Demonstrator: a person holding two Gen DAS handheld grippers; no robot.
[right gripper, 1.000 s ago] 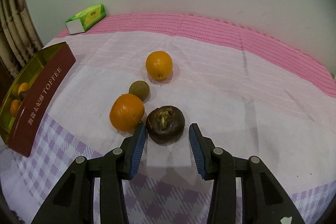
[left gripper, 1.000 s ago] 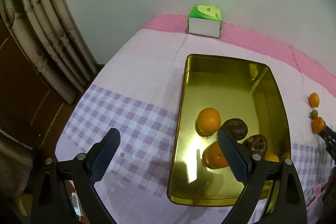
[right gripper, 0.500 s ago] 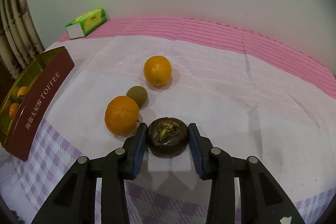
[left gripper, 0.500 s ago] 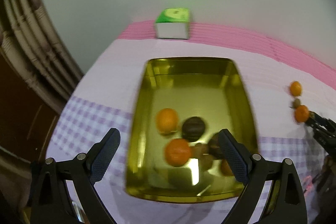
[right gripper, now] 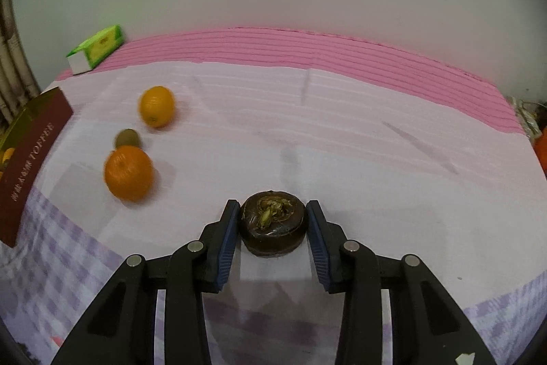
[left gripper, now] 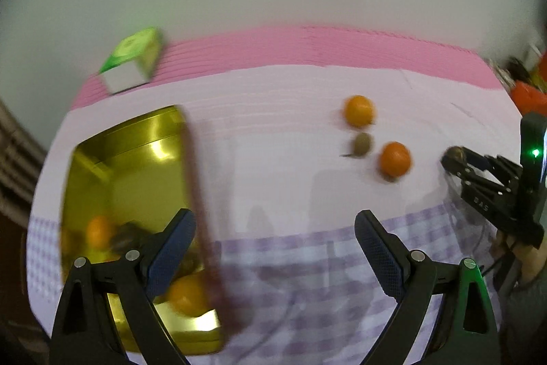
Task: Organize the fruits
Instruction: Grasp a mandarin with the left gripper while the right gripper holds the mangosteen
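Pinching a dark brown fruit (right gripper: 271,223) in our right gripper (right gripper: 272,228), we keep our left gripper (left gripper: 273,248) spread and empty. Several fruits already lie in the gold tin (left gripper: 85,166); two oranges (right gripper: 128,172) (right gripper: 156,106) and a small green fruit (right gripper: 127,138) remain on the cloth beyond.

Pink-and-lilac checked cloth-covered table (right gripper: 342,132) carries a gold rectangular tin (left gripper: 136,159), a green tissue box (right gripper: 97,48), two round oranges (right gripper: 156,106) (right gripper: 128,172), and a small brownish-green kiwi (right gripper: 127,138).
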